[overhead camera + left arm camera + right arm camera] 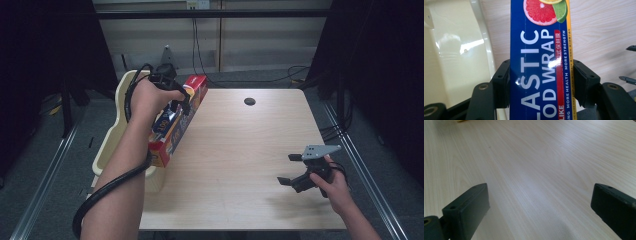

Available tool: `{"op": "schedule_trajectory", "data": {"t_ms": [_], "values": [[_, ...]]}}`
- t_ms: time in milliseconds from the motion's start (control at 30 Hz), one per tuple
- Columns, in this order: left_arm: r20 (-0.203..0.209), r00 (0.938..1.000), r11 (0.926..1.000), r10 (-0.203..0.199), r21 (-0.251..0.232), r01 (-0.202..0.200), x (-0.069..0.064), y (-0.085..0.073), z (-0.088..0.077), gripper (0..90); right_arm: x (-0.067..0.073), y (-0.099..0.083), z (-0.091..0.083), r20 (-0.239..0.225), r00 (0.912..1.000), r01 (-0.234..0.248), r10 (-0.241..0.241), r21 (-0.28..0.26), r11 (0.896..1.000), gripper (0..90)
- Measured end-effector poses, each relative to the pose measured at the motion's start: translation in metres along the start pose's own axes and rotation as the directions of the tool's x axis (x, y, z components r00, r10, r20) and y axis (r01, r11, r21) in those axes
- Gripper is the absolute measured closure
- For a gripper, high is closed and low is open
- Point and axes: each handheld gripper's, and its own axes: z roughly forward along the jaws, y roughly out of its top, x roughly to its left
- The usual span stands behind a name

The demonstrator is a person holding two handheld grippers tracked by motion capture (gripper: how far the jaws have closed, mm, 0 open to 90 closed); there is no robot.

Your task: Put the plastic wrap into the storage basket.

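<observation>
Pale wood bench (536,170) is showing bare between the right gripper (295,170)'s jaws, which are standing wide apart near its right front. Farther off, the left gripper (541,82) is clamping a blue plastic wrap box (539,62) crosswise between its jaws, one pressing each long side. That box is tilting over the bench's left edge, beside a cream plastic bin (120,107).

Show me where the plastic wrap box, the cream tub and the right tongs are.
plastic wrap box (537,70): left gripper view, on its blue printed face.
cream tub (111,145): high view, on its outer wall.
right tongs (290,169): high view, midway between the open tips.
</observation>
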Motion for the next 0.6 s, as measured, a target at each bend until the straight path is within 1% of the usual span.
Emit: {"op": "schedule_trajectory", "data": {"t_ms": [133,200,333,433,467,500,600], "values": [[-0.006,1.0000,1.0000,-0.003,-0.007,0.003,0.005,-0.002,-0.005,41.5,0.000,0.000,0.000,-0.002,1.0000,-0.002,0.002,0.001,1.000,1.7],[-0.010,0.9999,0.9999,-0.011,-0.006,0.011,0.007,-0.003,-0.007,41.4,0.000,0.000,0.000,0.003,1.0000,0.001,-0.001,0.001,1.000,1.6],[-0.004,0.9998,0.9998,-0.019,-0.007,0.019,0.011,-0.004,-0.010,41.4,0.000,0.000,0.001,-0.002,1.0000,0.004,-0.004,0.005,1.000,1.6],[-0.010,0.9997,0.9997,-0.023,-0.010,0.023,0.013,-0.005,-0.015,41.4,0.001,0.000,0.001,-0.001,1.0000,0.001,-0.001,0.008,1.000,1.7],[-0.006,0.9997,0.9997,-0.022,-0.010,0.022,0.014,-0.005,-0.017,41.4,0.001,0.000,0.001,-0.001,1.0000,0.002,-0.001,0.006,1.000,1.7],[-0.008,0.9995,0.9994,-0.031,-0.015,0.030,0.015,-0.006,-0.018,41.4,0.000,0.000,0.000,0.000,1.0000,0.004,-0.004,0.005,1.000,1.7],[-0.015,0.9993,0.9991,-0.036,-0.023,0.035,0.017,-0.007,-0.023,41.4,0.000,0.000,0.000,0.003,1.0000,0.003,-0.003,0.006,1.000,1.7]]}}
